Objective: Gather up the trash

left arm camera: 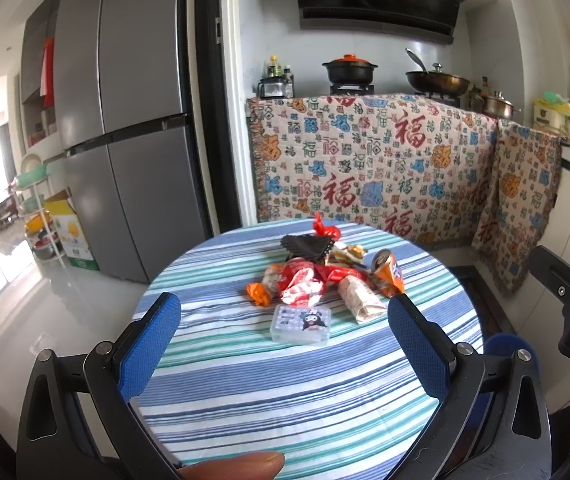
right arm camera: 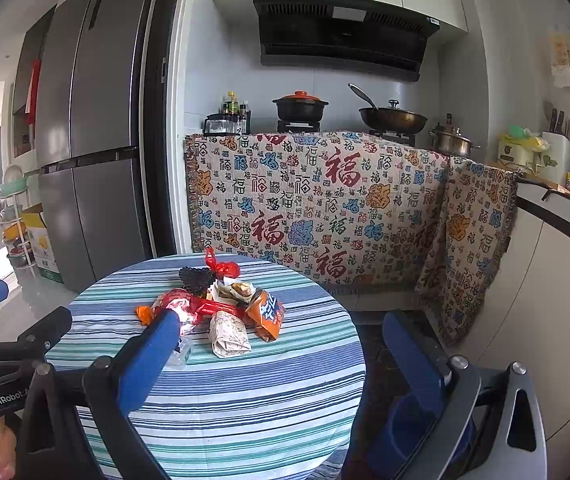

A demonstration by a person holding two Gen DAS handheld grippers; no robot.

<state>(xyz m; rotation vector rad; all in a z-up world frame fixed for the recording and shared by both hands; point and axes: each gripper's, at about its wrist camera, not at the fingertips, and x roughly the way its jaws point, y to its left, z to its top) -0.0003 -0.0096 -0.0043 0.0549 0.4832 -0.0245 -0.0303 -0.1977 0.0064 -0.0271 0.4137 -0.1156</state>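
A pile of trash lies in the middle of a round table with a blue-green striped cloth [left arm camera: 285, 392] [right arm camera: 245, 400]. It holds red-white wrappers [left arm camera: 303, 282] [right arm camera: 183, 306], an orange snack bag [left arm camera: 389, 274] [right arm camera: 267, 312], a crumpled paper bundle [left arm camera: 361, 296] [right arm camera: 229, 334], a black mesh piece [left arm camera: 305, 246] [right arm camera: 197, 278] and a small clear plastic box [left arm camera: 301, 324] [right arm camera: 181, 354]. My left gripper [left arm camera: 285, 312] is open and empty, just short of the box. My right gripper [right arm camera: 281, 332] is open and empty, at the table's right side.
A grey fridge [left arm camera: 125, 120] [right arm camera: 89, 140] stands to the left. A counter draped in a patterned cloth [left arm camera: 373, 164] [right arm camera: 325, 208] with pots stands behind the table. A blue bin [right arm camera: 417, 428] sits low to the right of the table. White cabinets [right arm camera: 557, 280] run along the right.
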